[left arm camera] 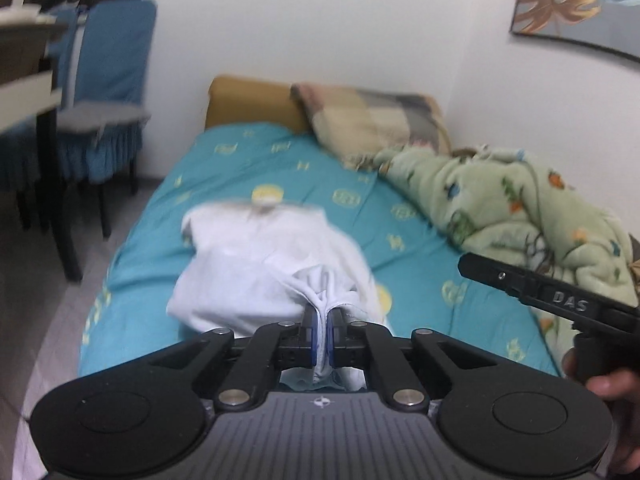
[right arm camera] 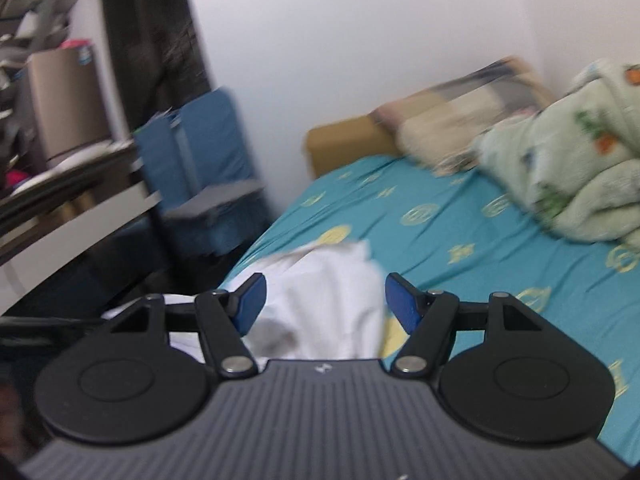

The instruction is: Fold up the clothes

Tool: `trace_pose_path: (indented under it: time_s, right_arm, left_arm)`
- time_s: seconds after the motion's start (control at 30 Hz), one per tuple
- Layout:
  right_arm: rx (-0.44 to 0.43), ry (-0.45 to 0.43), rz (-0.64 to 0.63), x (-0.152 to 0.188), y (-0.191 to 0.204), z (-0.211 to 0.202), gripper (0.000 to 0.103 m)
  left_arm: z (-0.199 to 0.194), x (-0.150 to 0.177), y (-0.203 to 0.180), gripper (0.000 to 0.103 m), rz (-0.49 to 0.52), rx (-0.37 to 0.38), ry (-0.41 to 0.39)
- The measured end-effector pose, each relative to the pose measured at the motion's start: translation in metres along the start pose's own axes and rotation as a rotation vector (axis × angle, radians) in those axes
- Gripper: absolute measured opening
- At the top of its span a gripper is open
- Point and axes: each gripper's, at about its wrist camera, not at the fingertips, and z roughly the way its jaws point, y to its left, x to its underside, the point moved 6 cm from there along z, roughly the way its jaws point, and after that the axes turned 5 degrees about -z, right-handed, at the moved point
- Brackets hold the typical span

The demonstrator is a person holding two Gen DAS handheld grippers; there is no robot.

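Note:
A white garment (left arm camera: 256, 264) lies bunched on the teal bed sheet (left arm camera: 360, 184). My left gripper (left arm camera: 322, 316) is shut on a gathered edge of the white garment at its near side. In the right wrist view my right gripper (right arm camera: 322, 300) is open with its blue pads (right arm camera: 250, 300) wide apart, just above the white garment (right arm camera: 320, 300), holding nothing. The right gripper's black body (left arm camera: 560, 300) also shows at the right of the left wrist view.
A green fleece blanket (left arm camera: 520, 208) is heaped on the bed's right side, with a patterned pillow (left arm camera: 372, 116) and a mustard headboard cushion (left arm camera: 248, 100) at the far end. Blue-covered chairs (left arm camera: 104, 92) and a table (left arm camera: 24, 60) stand left of the bed.

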Motion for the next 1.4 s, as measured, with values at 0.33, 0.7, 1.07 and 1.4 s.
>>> trace_pose_path:
  time_s: [0.33, 0.7, 1.07, 1.4]
  right_arm:
    - [-0.071, 0.151, 0.154, 0.036, 0.015, 0.03, 0.07]
    - [-0.119, 0.258, 0.359, 0.053, -0.004, 0.044, 0.078]
    - [-0.106, 0.408, 0.615, 0.094, -0.027, 0.076, 0.06]
    - [-0.173, 0.441, 0.316, 0.077, 0.015, 0.051, 0.052]
  left_arm:
    - [0.02, 0.012, 0.027, 0.011, -0.075, -0.066, 0.052]
    - [0.006, 0.013, 0.059, 0.076, -0.272, -0.113, 0.053]
    - [0.012, 0.026, 0.093, 0.082, -0.566, -0.045, 0.135]
    - [0.009, 0.023, 0.074, 0.085, -0.5, -0.026, 0.119]
